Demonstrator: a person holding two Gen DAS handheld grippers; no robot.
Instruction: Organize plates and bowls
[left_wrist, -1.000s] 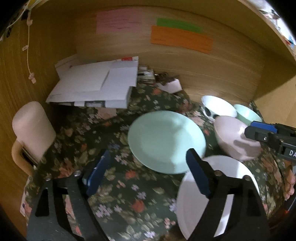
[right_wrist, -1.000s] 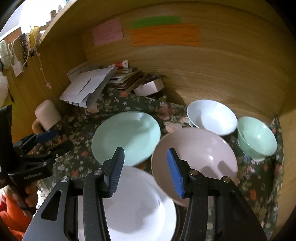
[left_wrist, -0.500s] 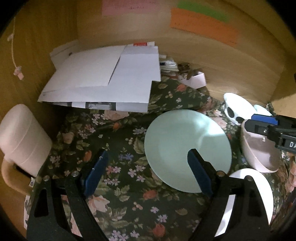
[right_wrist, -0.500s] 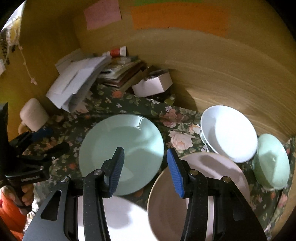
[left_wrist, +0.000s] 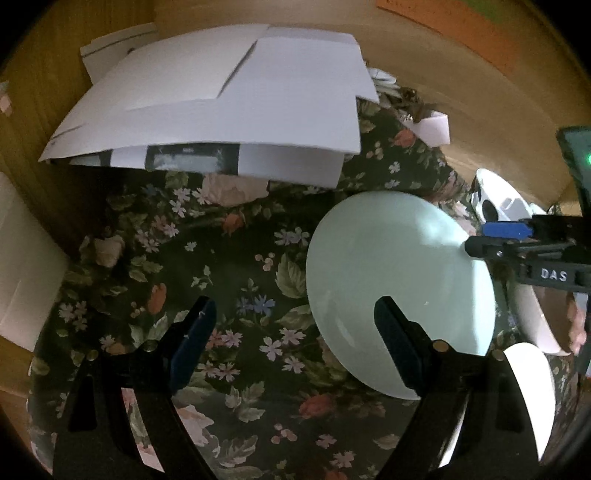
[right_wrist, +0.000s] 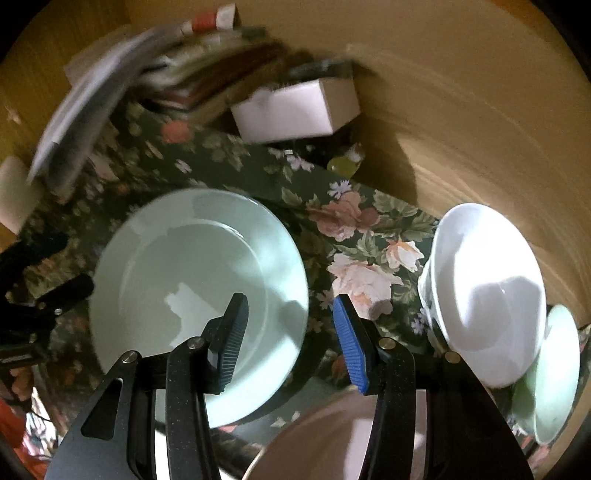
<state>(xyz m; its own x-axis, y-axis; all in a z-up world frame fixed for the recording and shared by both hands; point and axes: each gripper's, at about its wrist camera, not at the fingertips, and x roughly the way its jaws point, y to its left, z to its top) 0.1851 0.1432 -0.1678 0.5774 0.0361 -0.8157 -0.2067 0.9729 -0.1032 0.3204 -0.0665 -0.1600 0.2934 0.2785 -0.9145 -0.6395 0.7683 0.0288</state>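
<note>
A pale green plate (left_wrist: 399, 280) (right_wrist: 195, 291) lies on the floral cloth. My left gripper (left_wrist: 291, 347) is open and empty, its right finger over the plate's left edge. My right gripper (right_wrist: 290, 339) is open and empty, low over the plate's right rim; it also shows in the left wrist view (left_wrist: 524, 243). A pink bowl (right_wrist: 332, 443) (left_wrist: 535, 325) sits under the right gripper. A white bowl (right_wrist: 487, 291) and a green bowl (right_wrist: 554, 373) stand at the right. A white plate (left_wrist: 528, 391) lies at the front.
A stack of white papers (left_wrist: 221, 110) and a small white box (right_wrist: 295, 107) lie at the back against the wooden wall (right_wrist: 461, 110). A pale mug (left_wrist: 22, 269) stands at the left. The left gripper shows at the left in the right wrist view (right_wrist: 37, 295).
Both grippers have moved forward and lower towards the green plate. The right gripper has shifted left off the pink bowl and opened wider. The left gripper stays open.
</note>
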